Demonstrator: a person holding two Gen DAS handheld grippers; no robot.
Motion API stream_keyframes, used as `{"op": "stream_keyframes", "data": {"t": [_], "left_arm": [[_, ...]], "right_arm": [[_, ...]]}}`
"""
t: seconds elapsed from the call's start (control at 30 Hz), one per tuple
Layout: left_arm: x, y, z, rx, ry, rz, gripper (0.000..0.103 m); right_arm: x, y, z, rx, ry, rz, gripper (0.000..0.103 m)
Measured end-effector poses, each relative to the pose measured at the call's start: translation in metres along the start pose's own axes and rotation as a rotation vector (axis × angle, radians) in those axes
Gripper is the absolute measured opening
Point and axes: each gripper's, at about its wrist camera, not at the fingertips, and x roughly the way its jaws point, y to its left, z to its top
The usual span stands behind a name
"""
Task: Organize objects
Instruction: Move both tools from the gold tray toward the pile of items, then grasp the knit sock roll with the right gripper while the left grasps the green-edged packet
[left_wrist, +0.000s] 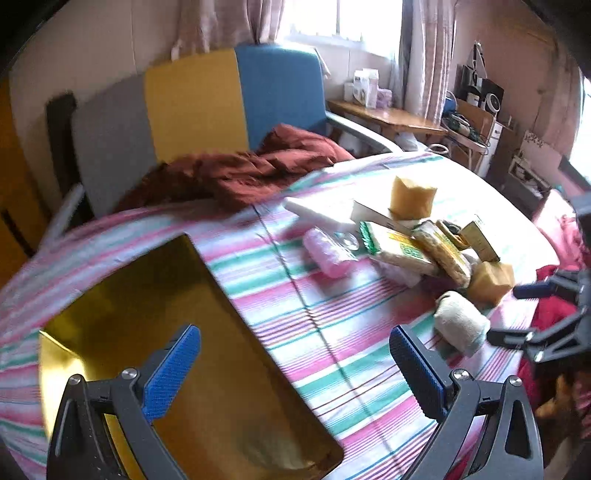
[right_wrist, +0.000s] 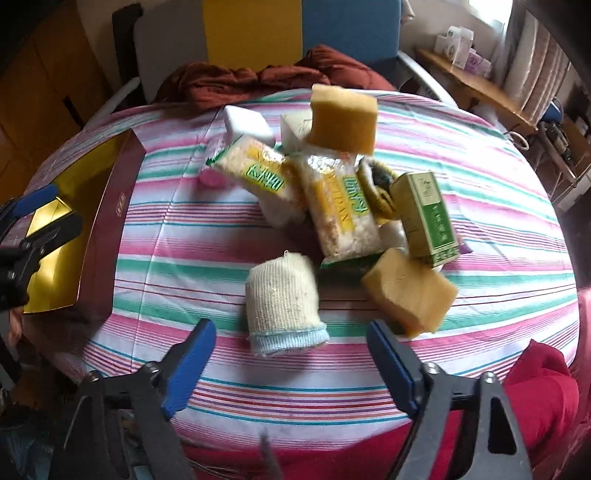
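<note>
A heap of small goods lies on the striped cloth (right_wrist: 192, 280): two yellow sponges (right_wrist: 343, 120) (right_wrist: 408, 291), two clear snack packets (right_wrist: 258, 173) (right_wrist: 341, 214), a green carton (right_wrist: 426, 218), a white block (right_wrist: 245, 122) and a rolled cream sock (right_wrist: 282, 304). My right gripper (right_wrist: 291, 363) hovers open just in front of the rolled sock, nothing between its blue pads. My left gripper (left_wrist: 295, 373) stands open over the near corner of the gold-lined box (left_wrist: 192, 362), empty. The right gripper's fingers (left_wrist: 532, 314) show beside the sock (left_wrist: 460, 323) in the left wrist view.
A maroon box wall (right_wrist: 110, 229) stands at the table's left. A rust-red garment (left_wrist: 240, 173) lies on a grey, yellow and blue chair (left_wrist: 192, 103) behind. Red cloth (right_wrist: 532, 402) hangs at the near right edge. A wooden shelf (left_wrist: 388, 116) with clutter is at the back right.
</note>
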Motion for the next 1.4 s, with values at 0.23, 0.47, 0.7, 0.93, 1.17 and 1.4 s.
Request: {"op": "stream_keyframes", "data": {"t": [0.23, 0.47, 0.7, 0.93, 1.17, 1.4], "left_arm": [[0.024, 0.001, 0.023, -0.056, 0.032, -0.114, 0.103], [0.058, -0.017, 0.051, -0.033, 0.08, -0.222, 0.103], [0.094, -0.03, 0.067, -0.083, 0.134, -0.288, 0.103], [0.116, -0.032, 0.07, -0.165, 0.181, -0.285, 0.094], [0.127, -0.043, 0.068, -0.187, 0.209, -0.34, 0.059], [0.102, -0.042, 0.063, -0.183, 0.146, -0.412, 0.026]], "right_arm": [[0.026, 0.008, 0.014, -0.05, 0.093, -0.037, 0.068], [0.041, 0.007, 0.022, -0.052, 0.139, -0.006, 0.047], [0.041, 0.001, 0.021, -0.017, 0.132, 0.032, 0.046], [0.042, -0.001, 0.026, 0.002, 0.13, 0.04, 0.046], [0.043, 0.003, 0.026, 0.005, 0.128, 0.037, 0.046], [0.043, 0.007, 0.026, -0.005, 0.107, 0.053, 0.042]]}}
